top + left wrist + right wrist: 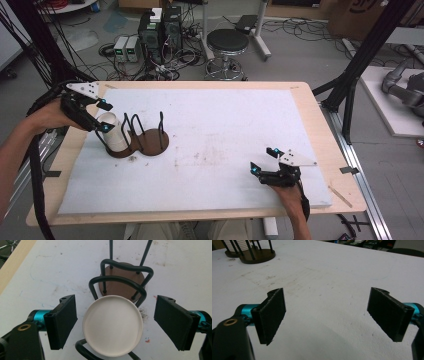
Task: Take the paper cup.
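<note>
Left gripper (113, 322) released, straddling white round ceramic-looking cup (113, 325): probably rigid, slippery, fragile; grip opposite side walls. Right gripper (327, 315) released.

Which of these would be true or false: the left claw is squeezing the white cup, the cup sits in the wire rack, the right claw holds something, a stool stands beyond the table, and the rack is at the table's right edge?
1. The left claw is squeezing the cup. False: its jaws stand open on either side, with gaps.
2. The cup sits in the rack. True.
3. The right claw holds something. False: it is open over the bare table.
4. A stool stands beyond the table. True.
5. The rack is at the table's right edge. False: it is on the left half.
</note>
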A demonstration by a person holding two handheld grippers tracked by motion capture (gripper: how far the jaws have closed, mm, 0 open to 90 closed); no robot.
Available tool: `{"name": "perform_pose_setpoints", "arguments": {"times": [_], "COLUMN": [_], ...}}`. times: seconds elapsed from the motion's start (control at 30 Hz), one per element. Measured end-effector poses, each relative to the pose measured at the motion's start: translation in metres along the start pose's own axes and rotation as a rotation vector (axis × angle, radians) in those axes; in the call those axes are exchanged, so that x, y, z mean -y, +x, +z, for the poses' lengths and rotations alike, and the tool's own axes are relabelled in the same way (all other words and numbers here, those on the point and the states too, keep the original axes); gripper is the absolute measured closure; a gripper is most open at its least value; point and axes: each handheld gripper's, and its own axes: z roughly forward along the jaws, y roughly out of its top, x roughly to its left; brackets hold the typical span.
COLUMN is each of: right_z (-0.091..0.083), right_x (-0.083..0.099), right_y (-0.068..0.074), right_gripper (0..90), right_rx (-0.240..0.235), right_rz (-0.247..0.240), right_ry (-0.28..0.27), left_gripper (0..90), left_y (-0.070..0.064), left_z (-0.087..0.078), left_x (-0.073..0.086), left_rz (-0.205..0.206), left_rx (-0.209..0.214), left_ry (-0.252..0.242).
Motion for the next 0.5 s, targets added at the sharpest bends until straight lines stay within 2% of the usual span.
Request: {"name": "perform_pose_setpoints", "arguments": {"times": [0.17, 0.5], "right_z": [0.0, 0.0], "right_x": [0.0, 0.0], "right_y": [0.0, 0.0], "right_gripper": [15.6, 15.7], "right_rx": [-0.001, 0.001], "right_rz": [0.0, -0.01], "right_ry": [0.0, -0.001], "left_gripper": [18.8, 19.1], "left_y": [0.003, 0.004], "left_z": [0.002, 0.015], "left_x": [0.002, 0.002], "left_rz": [-0.005, 0.016], "left_rx": [-0.008, -0.004], "left_ry": [0.033, 0.114]}}
